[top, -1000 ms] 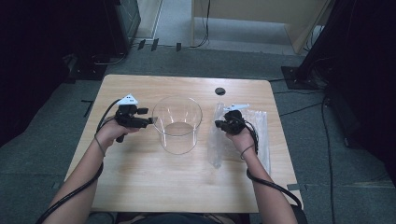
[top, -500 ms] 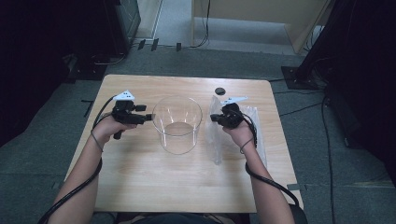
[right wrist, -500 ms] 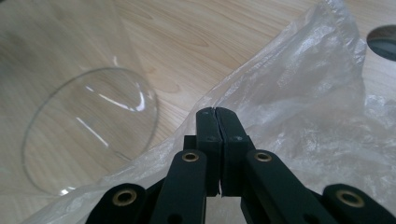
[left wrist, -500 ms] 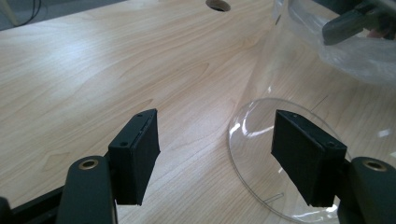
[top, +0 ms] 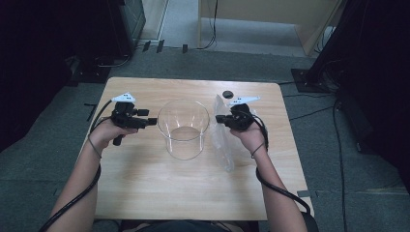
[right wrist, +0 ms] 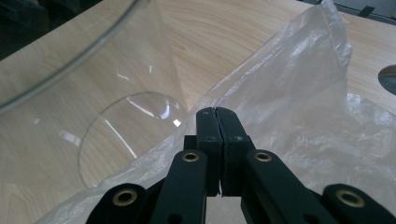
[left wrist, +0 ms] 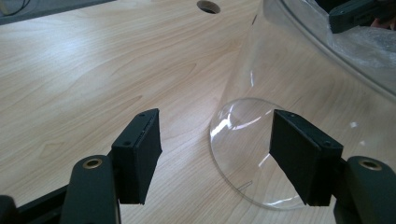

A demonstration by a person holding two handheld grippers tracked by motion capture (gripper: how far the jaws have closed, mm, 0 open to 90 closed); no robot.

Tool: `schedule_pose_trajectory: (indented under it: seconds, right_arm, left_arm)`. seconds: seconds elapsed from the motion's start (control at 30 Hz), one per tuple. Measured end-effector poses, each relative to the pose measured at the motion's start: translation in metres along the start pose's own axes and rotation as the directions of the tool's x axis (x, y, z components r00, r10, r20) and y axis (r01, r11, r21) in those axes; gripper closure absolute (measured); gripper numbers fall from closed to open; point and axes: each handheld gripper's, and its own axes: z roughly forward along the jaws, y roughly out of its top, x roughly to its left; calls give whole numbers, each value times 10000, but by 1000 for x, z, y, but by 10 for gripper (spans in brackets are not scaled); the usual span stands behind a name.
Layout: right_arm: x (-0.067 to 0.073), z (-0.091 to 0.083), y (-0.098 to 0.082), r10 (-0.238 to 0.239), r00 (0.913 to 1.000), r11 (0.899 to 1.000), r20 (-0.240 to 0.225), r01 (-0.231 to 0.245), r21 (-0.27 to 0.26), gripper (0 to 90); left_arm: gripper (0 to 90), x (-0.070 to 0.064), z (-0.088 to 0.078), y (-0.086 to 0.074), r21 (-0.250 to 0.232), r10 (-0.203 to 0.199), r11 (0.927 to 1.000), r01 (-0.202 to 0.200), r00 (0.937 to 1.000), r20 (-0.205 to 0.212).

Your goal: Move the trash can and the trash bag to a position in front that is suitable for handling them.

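Nearest the camera in the high view, the person's two forearms come in over the near edge of the wooden desk (top: pixel 145 193), a black cable trailing back along each; the near half of the desk is bare wood.

Farther in, the left hand-held gripper (top: pixel 151 122) is held level on the left, its tips pointing at the clear plastic container (top: pixel 183 128) and stopping just short of its wall; in the left gripper view its two black jaws stand wide apart with nothing between the pads, the container's round base lying beyond them on the wood.

The container stands upright near the middle of the desk, open at the top, between the two hands.

On its right, the right hand-held gripper (top: pixel 220 119) points left toward the container's rim; in the right gripper view its jaws are pressed together, and the clear plastic bag (right wrist: pixel 299 107) lies crumpled around and past their tips; whether a fold of the film is pinched between the pads I cannot tell; in the high view the bag rises beside this gripper and trails down toward the near side, just beside the container.

Farthest off, a small dark round hole (top: pixel 227 94) sits in the desk near its far edge; beyond that lies grey carpet floor (top: pixel 232 63) with cables.
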Motion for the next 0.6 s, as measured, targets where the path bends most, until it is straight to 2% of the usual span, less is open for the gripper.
schedule_pose_trajectory:
  seconds: [0.37,0.43,0.53,0.6]
  right_arm:
    - [9,-12,11,-149,9996,9999,-240,149,-10,894]
    - [10,-15,13,-179,9995,9998,-259,178,-73,894]
    - [12,-19,16,-205,9992,9997,-351,201,-113,894]
    - [13,-21,18,-232,9991,9996,-359,227,-153,894]
  left_arm:
    - [275,-11,-11,10,-281,283,9992,-284,9996,-49]
    - [266,-13,-14,12,-270,403,9988,-406,9991,-88]
    - [273,-16,-18,14,-172,794,9967,-796,9968,-137]
    - [273,-17,-22,16,-242,761,9968,-764,9970,-117]
